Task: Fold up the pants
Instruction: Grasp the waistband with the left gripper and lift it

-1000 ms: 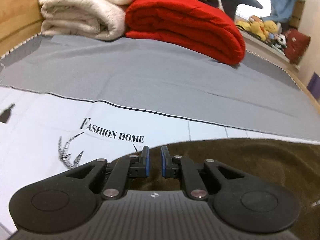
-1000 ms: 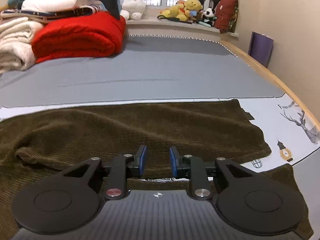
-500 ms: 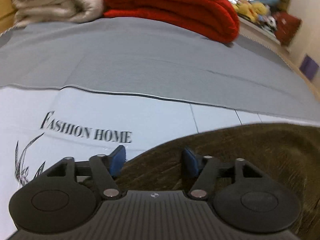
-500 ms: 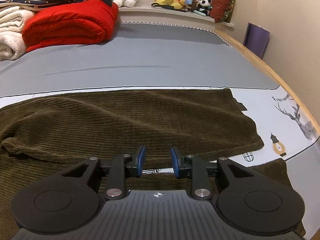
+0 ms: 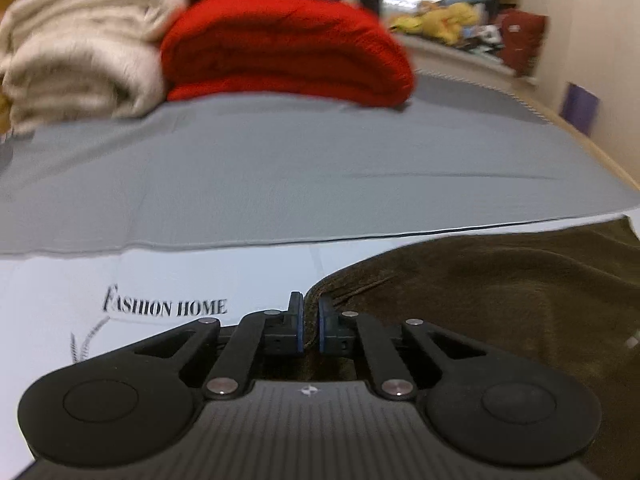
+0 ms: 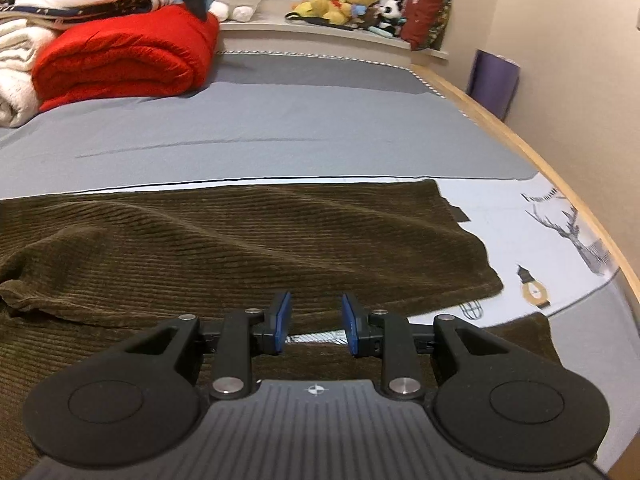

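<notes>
Dark olive corduroy pants [image 6: 248, 236] lie spread across the near part of the bed, one leg over the other, leg ends to the right. In the left wrist view the pants [image 5: 500, 292] fill the lower right. My left gripper [image 5: 311, 326] is shut on the pants' left edge, with brown cloth pinched between its blue pads. My right gripper [image 6: 314, 326] is open, low over the gap between the two legs, with nothing between its pads [image 6: 280, 322].
A white printed sheet [image 5: 160, 280] covers the near bed, a grey sheet [image 6: 280, 136] the far part. A folded red blanket [image 6: 124, 64], cream blankets [image 5: 80, 52] and plush toys [image 6: 340, 0] sit at the back. A wooden bed rim [image 6: 560, 168] and wall run along the right.
My left gripper opened wide half a second ago and has now closed on the pants' edge; its view swung up. My right gripper has widened slightly and stayed over the pants.
</notes>
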`<state>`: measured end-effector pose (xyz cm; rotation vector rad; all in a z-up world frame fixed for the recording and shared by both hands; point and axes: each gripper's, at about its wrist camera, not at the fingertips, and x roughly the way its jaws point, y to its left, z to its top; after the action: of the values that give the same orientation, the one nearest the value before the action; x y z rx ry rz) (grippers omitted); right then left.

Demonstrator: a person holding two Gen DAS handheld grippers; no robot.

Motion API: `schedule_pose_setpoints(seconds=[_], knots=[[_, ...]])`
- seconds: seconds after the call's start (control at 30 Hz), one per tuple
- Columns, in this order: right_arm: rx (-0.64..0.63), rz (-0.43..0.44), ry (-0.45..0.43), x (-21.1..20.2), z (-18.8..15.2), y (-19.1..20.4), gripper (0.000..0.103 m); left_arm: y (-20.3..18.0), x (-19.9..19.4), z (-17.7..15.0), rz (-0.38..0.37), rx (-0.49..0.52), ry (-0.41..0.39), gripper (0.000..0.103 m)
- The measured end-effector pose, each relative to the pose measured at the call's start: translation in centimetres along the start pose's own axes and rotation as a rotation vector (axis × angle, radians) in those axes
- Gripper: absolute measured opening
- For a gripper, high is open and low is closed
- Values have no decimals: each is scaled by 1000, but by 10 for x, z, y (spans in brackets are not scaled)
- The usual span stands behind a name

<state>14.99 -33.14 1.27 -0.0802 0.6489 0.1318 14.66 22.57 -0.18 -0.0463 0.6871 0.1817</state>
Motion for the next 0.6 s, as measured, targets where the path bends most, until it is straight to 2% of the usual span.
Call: schedule_pose_setpoints(seconds=[0.13,0.23,0.33,0.37,0.4,0.47,0.53,0.6], knots=[[69,-5,-10,-9,-7,-13,29,-30,-71,-17,-62,65,-24,5],[121,-3,17,-11,-17,-23,29,-54,-125,-56,-124,113,-14,5],[151,16,11,-17,-24,-31,29,-72,-153,-104,-170,132,71,6],[144,12,11,-19,-27,-32,29,-75,-153,-114,-161,134,107,13],[138,10,16,-19,-29,-33,29,-78,-152,-123,-131,122,144,15],[143,9,32,-19,-33,-37,29,-69,-159,-131,-107,4,161,19],[182,13,49,-18,-35,-42,29,-50,-171,-133,-165,-173,140,24],[232,29,66,-17,-36,-47,29,-37,-176,-137,-208,-301,143,33]])
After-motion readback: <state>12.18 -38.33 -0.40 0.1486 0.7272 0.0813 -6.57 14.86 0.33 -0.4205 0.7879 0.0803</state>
